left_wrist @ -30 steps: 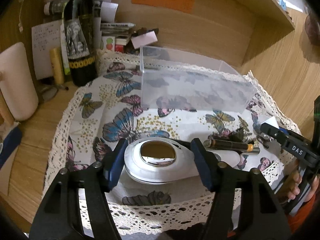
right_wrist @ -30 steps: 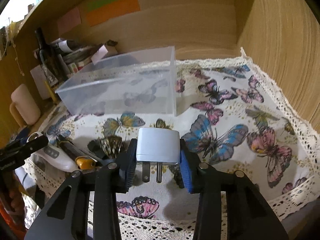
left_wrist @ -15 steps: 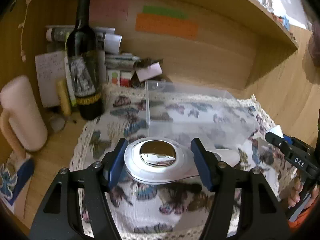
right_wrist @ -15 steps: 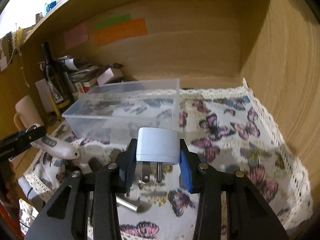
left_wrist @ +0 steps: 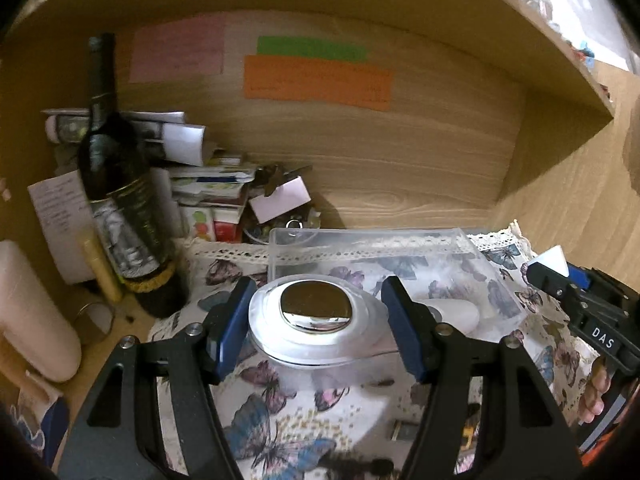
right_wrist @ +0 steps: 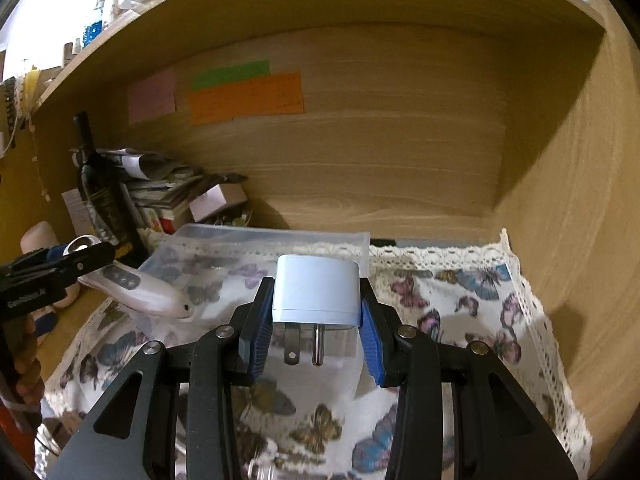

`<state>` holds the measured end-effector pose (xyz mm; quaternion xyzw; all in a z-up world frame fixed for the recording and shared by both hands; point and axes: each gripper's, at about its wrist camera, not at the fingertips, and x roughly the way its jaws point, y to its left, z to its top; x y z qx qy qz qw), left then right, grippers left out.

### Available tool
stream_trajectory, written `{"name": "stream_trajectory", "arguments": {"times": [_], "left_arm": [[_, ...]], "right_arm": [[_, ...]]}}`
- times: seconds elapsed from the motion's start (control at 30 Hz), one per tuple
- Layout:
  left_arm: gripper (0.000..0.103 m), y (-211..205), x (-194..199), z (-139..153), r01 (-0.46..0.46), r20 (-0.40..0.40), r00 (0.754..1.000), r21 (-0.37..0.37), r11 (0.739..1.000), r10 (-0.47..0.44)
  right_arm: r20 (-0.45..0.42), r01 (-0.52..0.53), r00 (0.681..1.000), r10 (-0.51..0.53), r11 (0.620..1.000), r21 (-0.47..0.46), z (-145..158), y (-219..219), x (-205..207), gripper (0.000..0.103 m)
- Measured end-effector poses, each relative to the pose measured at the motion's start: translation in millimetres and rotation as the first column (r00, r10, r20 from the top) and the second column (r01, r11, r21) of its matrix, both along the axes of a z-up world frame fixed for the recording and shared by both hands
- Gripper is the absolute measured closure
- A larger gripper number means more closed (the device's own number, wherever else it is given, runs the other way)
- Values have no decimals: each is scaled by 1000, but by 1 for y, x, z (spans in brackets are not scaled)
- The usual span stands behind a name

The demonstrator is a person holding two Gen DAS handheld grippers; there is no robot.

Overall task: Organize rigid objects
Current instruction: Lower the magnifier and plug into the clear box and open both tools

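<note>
A white handheld device (left_wrist: 316,322) with a round metal face is clamped between the left gripper (left_wrist: 318,324) fingers, held above the butterfly cloth (left_wrist: 280,432). A white plug adapter (right_wrist: 316,294), prongs down, is pinched in the right gripper (right_wrist: 314,334). Behind both, a clear plastic bin (left_wrist: 400,252) is seen near the cloth's back edge. A wine bottle (left_wrist: 120,196) stands off the far left corner.

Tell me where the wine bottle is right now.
The wine bottle stands upright at the left of both views, on the wooden shelf just off the butterfly cloth, in front of a paper stack.
</note>
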<state>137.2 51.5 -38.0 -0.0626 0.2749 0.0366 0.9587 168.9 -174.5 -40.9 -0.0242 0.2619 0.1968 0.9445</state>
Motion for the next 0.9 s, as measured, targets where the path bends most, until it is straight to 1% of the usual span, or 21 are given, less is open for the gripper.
{"name": "stream_trajectory", "arguments": {"times": [0.13, 0.33, 0.5, 0.63, 0.7, 0.77, 0.83, 0.9], "left_arm": [[39, -6, 25, -8, 7, -43, 999, 36, 999, -5], [39, -15, 52, -29, 42, -135, 990, 41, 998, -36], [39, -26, 64, -41, 68, -175, 983, 72, 995, -54], [39, -32, 73, -50, 82, -195, 979, 100, 992, -61], [39, -32, 77, -54, 81, -212, 976, 98, 992, -59], [39, -30, 81, -58, 78, -237, 970, 82, 994, -56], [39, -28, 83, -61, 75, -255, 965, 72, 995, -54], [39, -27, 80, -58, 68, -238, 970, 73, 995, -49]], "right_arm": [[-25, -15, 1000, 14, 1000, -26, -3, 9, 20, 67], [-95, -59, 994, 50, 995, -85, -21, 28, 45, 67], [-168, -94, 983, 69, 985, -148, -42, 43, 58, 67], [-205, -115, 975, 80, 979, -168, -52, 49, 64, 67], [-217, -122, 973, 82, 977, -176, -55, 51, 67, 68], [-232, -124, 969, 85, 979, -161, -56, 50, 69, 67], [-224, -117, 971, 78, 979, -170, -55, 50, 68, 67], [-221, -111, 973, 71, 978, -174, -55, 50, 67, 67]]}}
